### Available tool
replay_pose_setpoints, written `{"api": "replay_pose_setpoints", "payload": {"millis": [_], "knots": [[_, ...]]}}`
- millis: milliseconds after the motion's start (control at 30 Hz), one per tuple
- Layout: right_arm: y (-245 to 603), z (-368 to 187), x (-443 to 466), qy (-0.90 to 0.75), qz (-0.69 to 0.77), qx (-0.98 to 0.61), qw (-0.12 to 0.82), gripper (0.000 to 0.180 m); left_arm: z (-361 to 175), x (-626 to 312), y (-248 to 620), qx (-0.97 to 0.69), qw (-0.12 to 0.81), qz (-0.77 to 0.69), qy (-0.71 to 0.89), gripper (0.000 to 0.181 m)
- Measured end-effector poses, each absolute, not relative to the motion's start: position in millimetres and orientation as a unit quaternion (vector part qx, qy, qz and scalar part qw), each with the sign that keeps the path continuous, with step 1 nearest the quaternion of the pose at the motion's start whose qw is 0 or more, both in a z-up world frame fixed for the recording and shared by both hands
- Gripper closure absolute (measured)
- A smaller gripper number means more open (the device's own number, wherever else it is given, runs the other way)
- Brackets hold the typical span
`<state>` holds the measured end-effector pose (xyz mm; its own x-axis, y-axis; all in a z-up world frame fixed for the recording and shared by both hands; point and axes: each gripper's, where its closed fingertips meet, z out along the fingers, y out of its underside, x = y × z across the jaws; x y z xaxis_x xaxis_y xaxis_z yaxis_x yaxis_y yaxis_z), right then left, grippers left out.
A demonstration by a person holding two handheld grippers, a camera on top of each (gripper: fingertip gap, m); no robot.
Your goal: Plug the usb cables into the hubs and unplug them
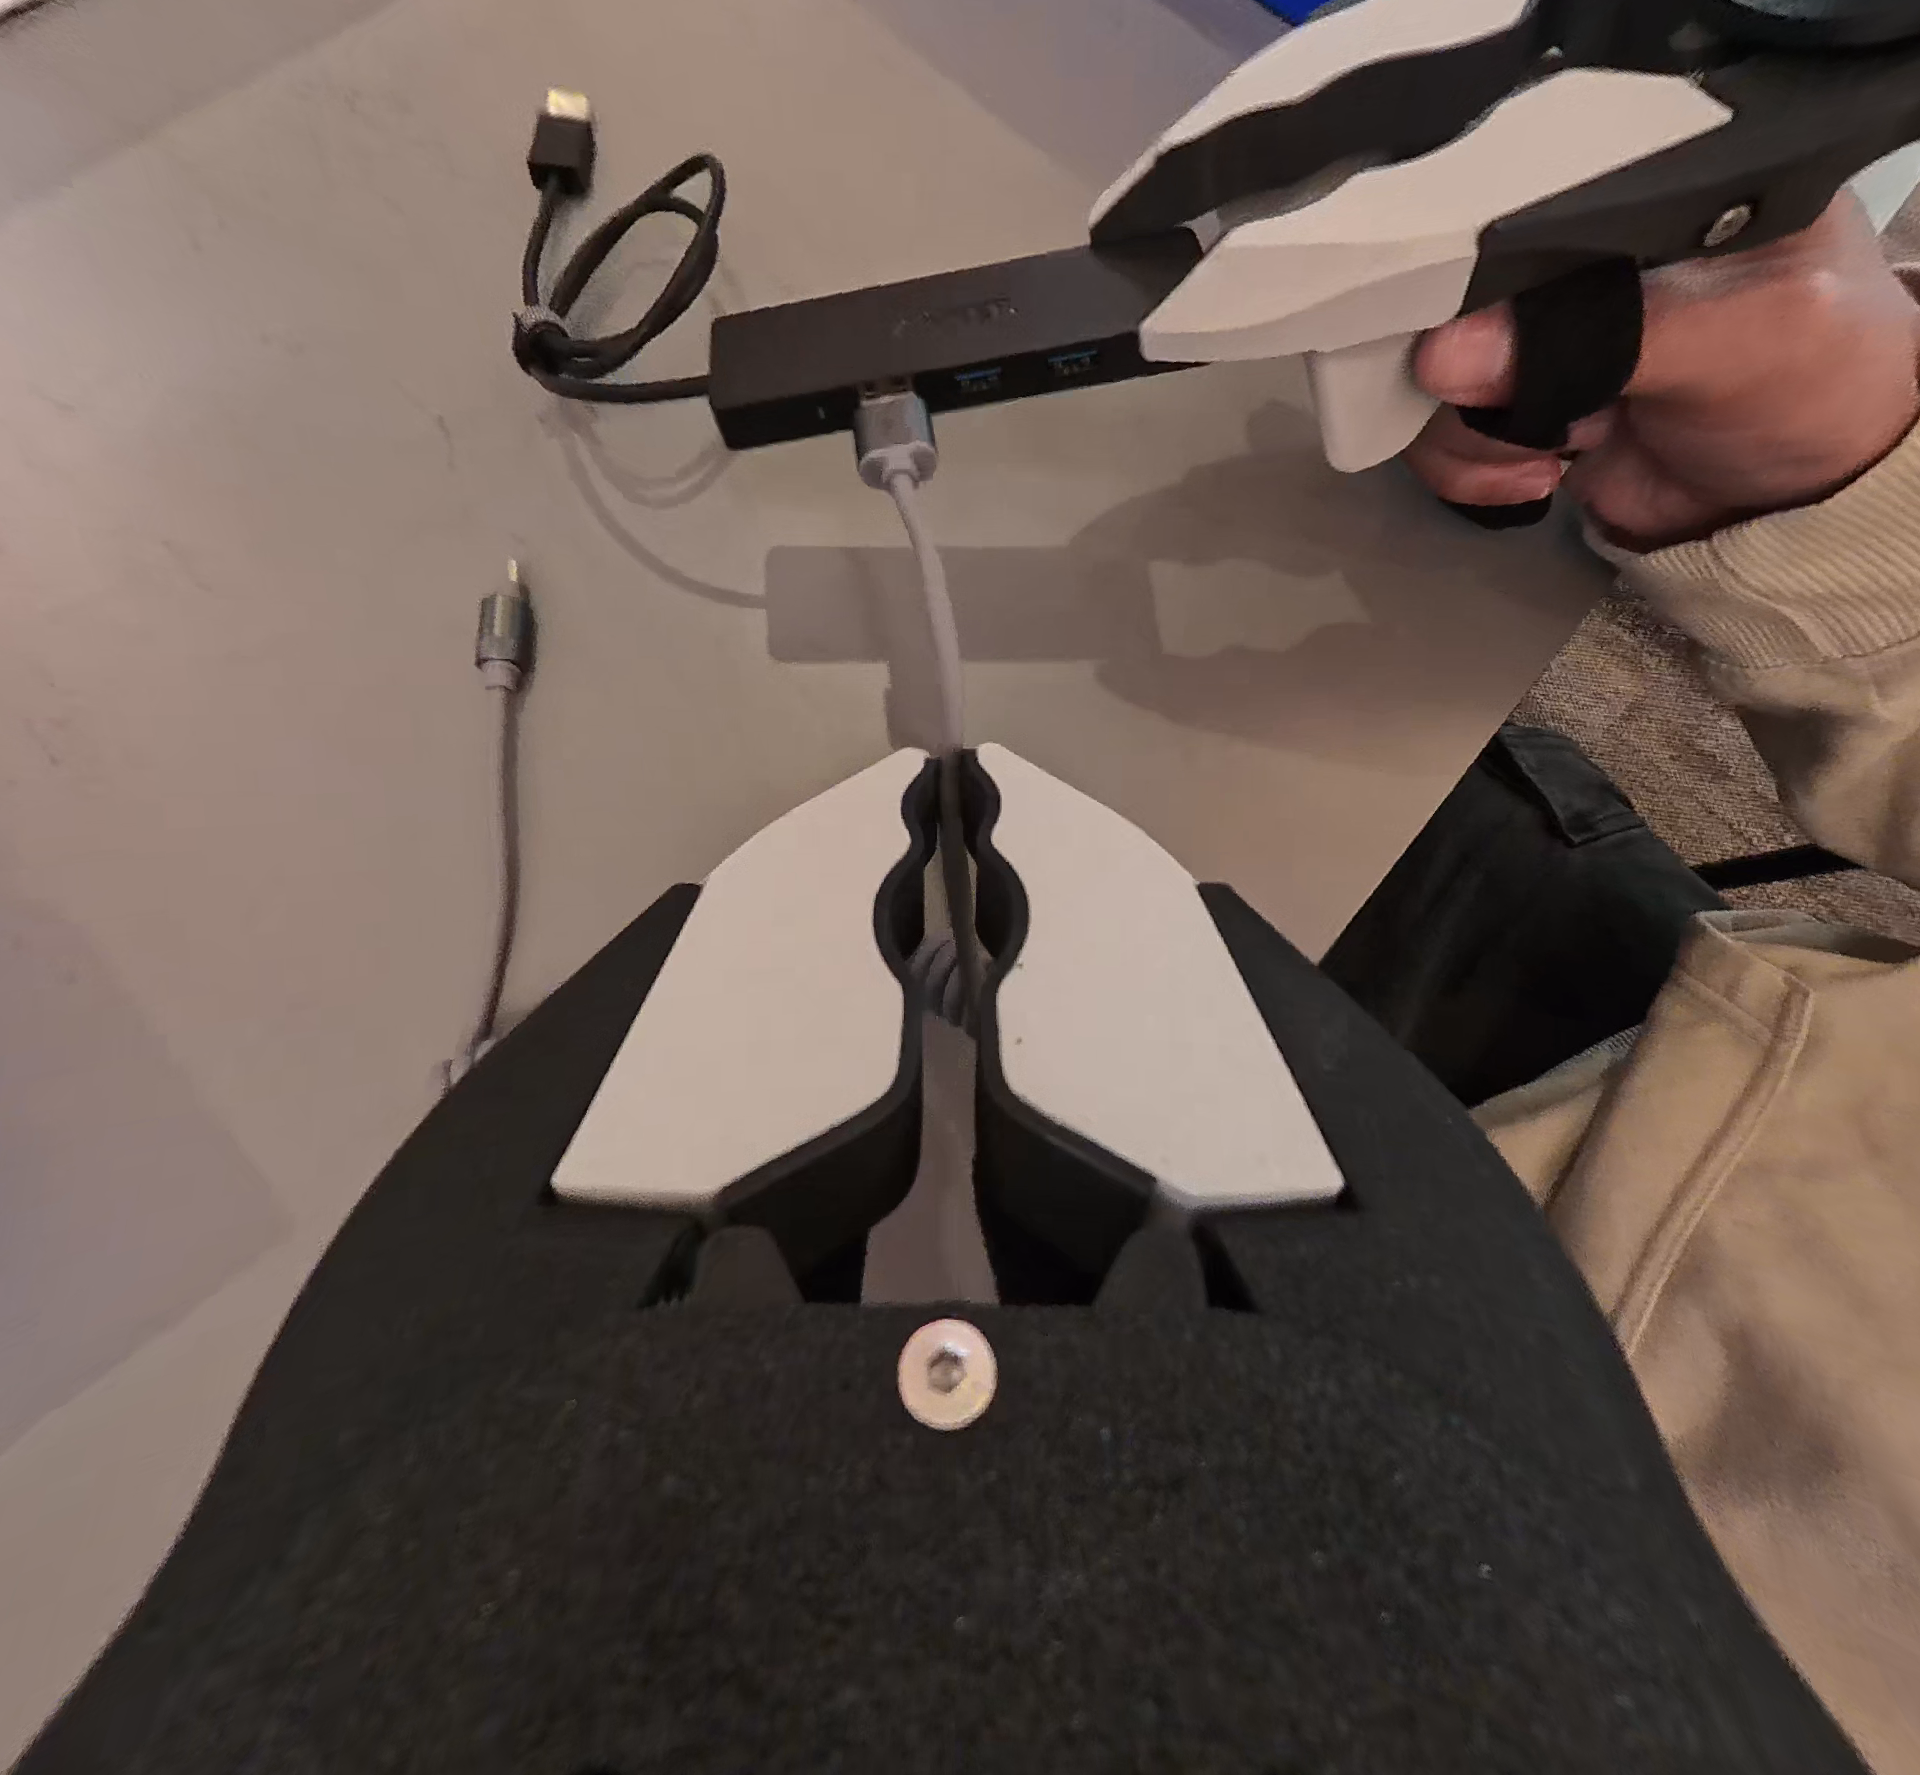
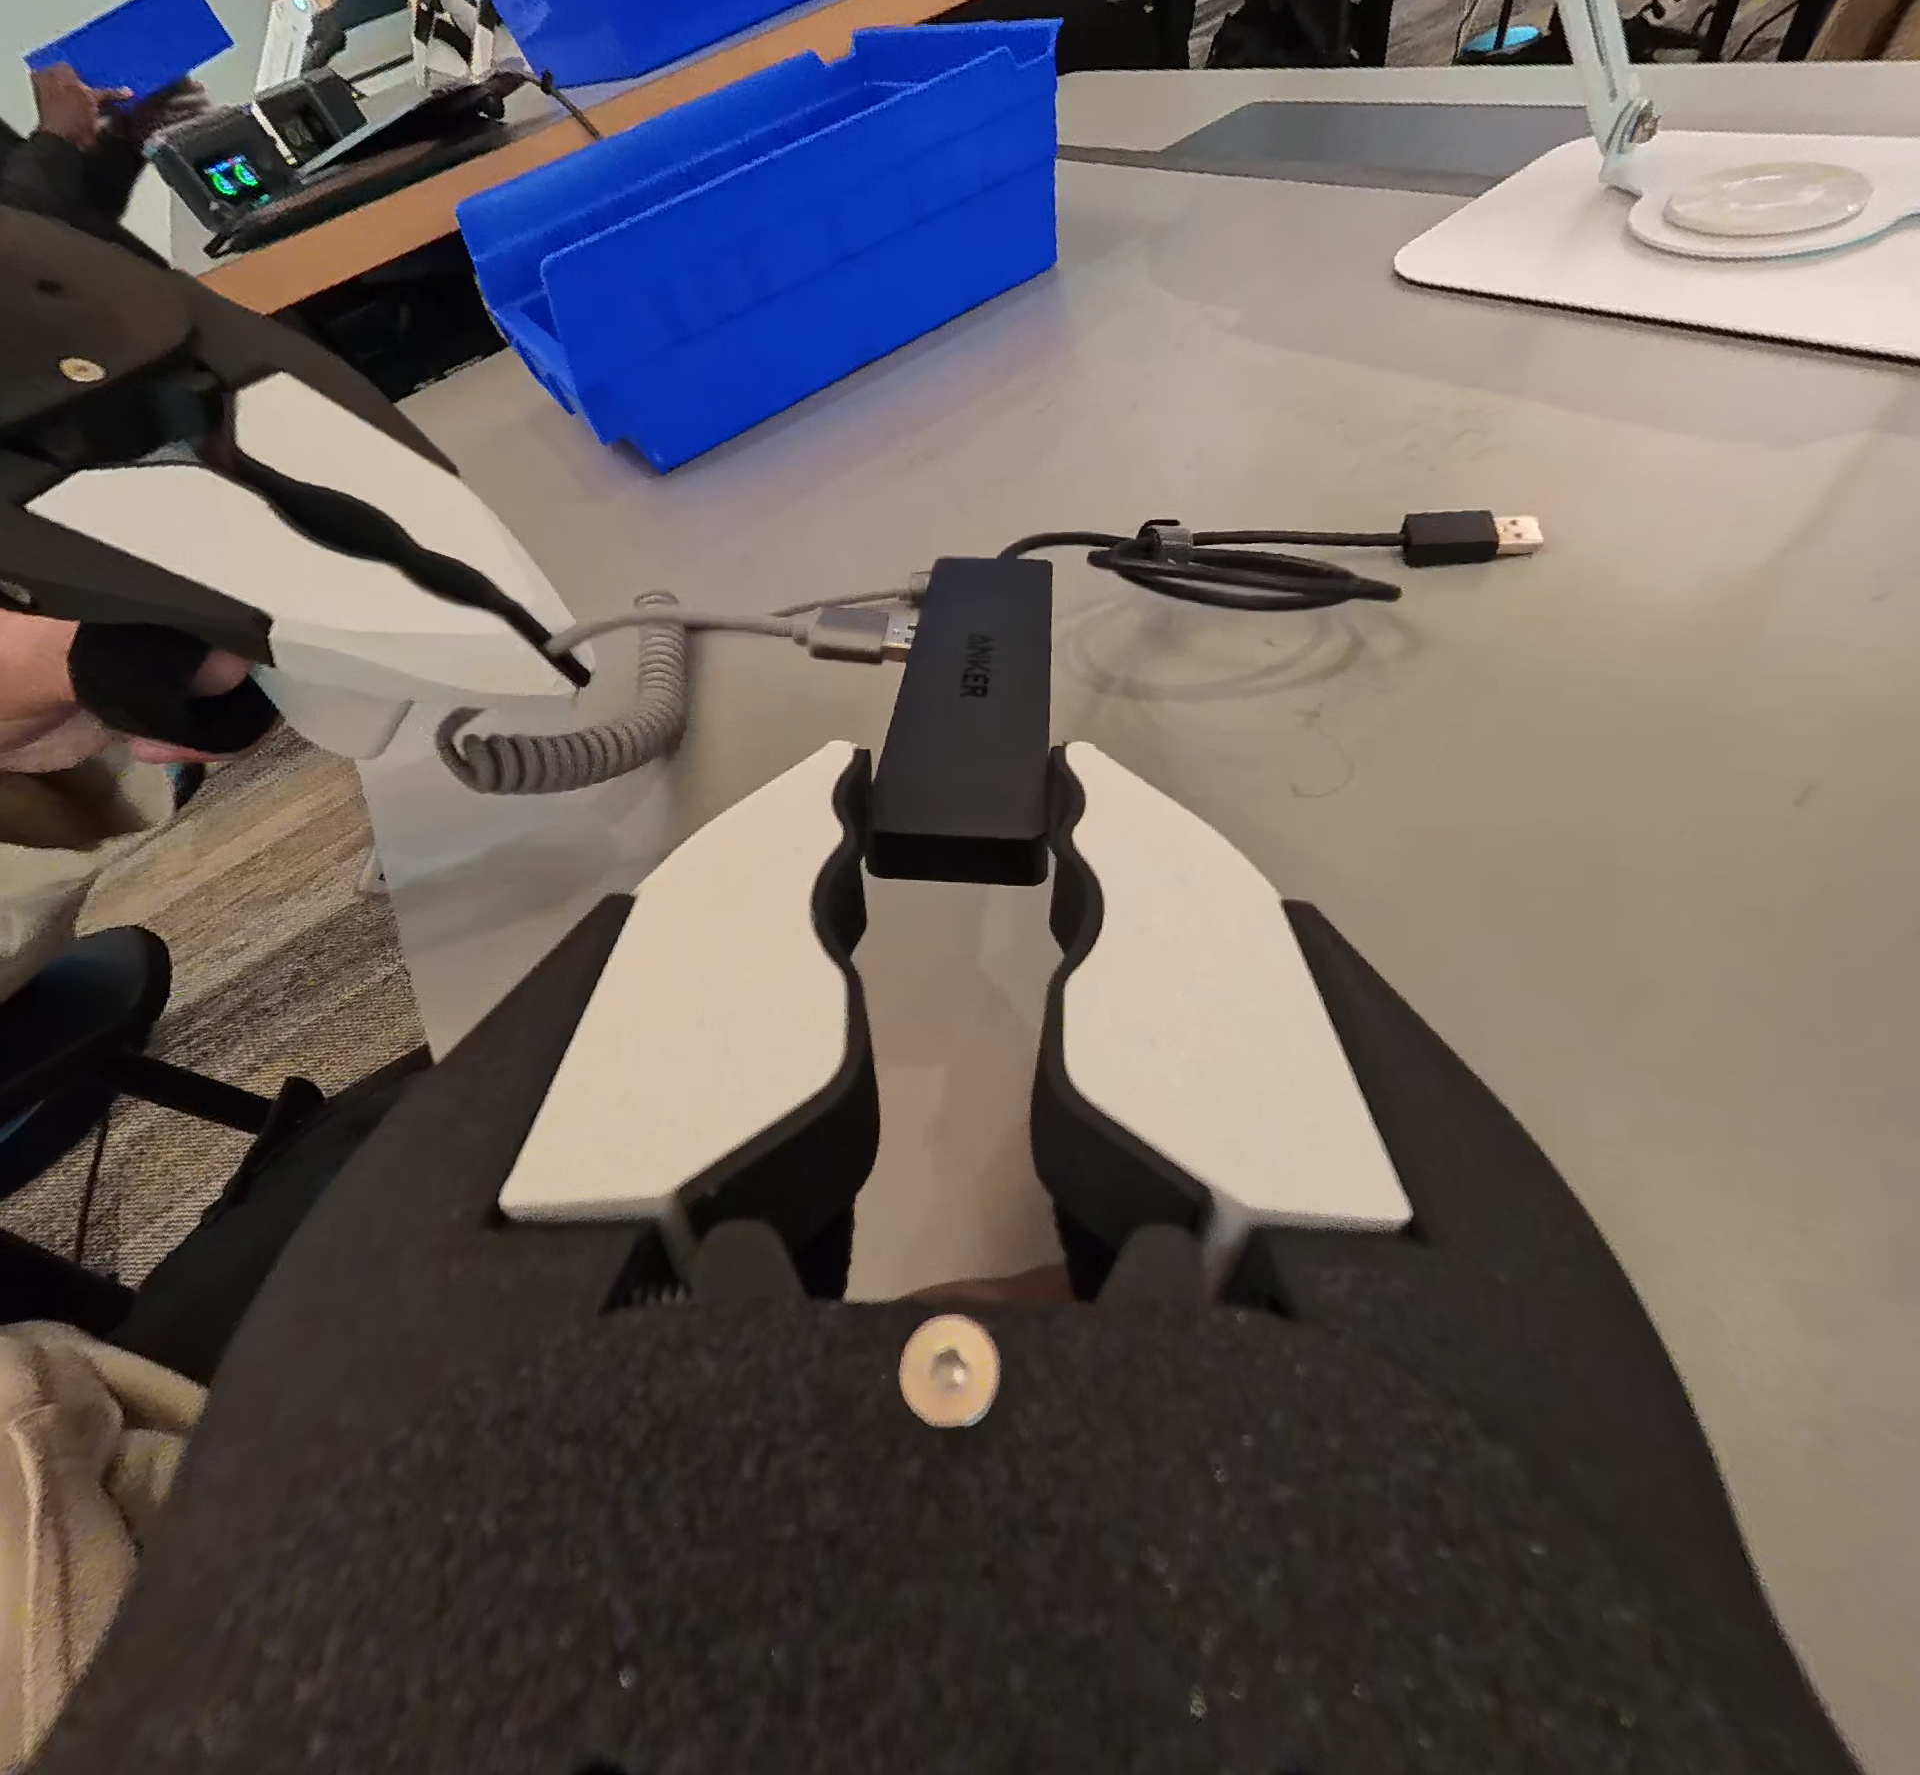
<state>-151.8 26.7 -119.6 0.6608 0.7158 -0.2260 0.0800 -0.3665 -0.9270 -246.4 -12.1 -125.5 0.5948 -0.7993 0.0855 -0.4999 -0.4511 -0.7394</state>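
A black USB hub (image 1: pixel 935 343) is held above the grey table; my right gripper (image 2: pixel 958 764) is shut on its near end (image 2: pixel 971 717). The right gripper also shows in the left wrist view (image 1: pixel 1153 271). A grey USB plug (image 1: pixel 891 437) sits in one of the hub's side ports, with some of its metal still showing (image 2: pixel 857 634). My left gripper (image 1: pixel 951 757) is shut on that plug's grey cable (image 1: pixel 935 613), a short way behind the plug. It also shows in the right wrist view (image 2: pixel 566 665). The cable's coiled part (image 2: pixel 582 738) hangs below.
The hub's own black cable (image 1: pixel 613 271) lies bundled on the table with its black plug (image 2: pixel 1465 538) free. The grey cable's other plug (image 1: pixel 504 634) lies at the left. A blue bin (image 2: pixel 769 239) and a white stand base (image 2: pixel 1683 239) stand farther back. Across from one pair of fingers to the other is roughly 11 cm. My right gripper is the nearer one to the white stand base (image 2: pixel 1683 239): about 40 cm, against 45 cm.
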Motion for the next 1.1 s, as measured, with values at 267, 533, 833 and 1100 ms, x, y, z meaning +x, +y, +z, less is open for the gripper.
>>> {"api": "replay_pose_setpoints", "payload": {"millis": [267,533,833,1100], "knots": [[28,-116,-150,-0.254,0.321,-0.758,0.507,0.148,-123,-241,-12,-0.818,0.343,-0.249,0.389,0.173],[26,-114,-150,-0.232,0.349,-0.750,0.512,0.180,-136,-236,-6,-0.831,0.319,-0.245,0.385,0.149],[33,-132,-138,-0.252,0.257,-0.789,0.498,0.178,-137,-272,0,-0.837,0.361,-0.243,0.330,0.144],[-38,-137,-171,-0.276,0.169,-0.823,0.468,0.128,-103,-320,-18,-0.822,0.392,-0.223,0.346,0.142]]}}
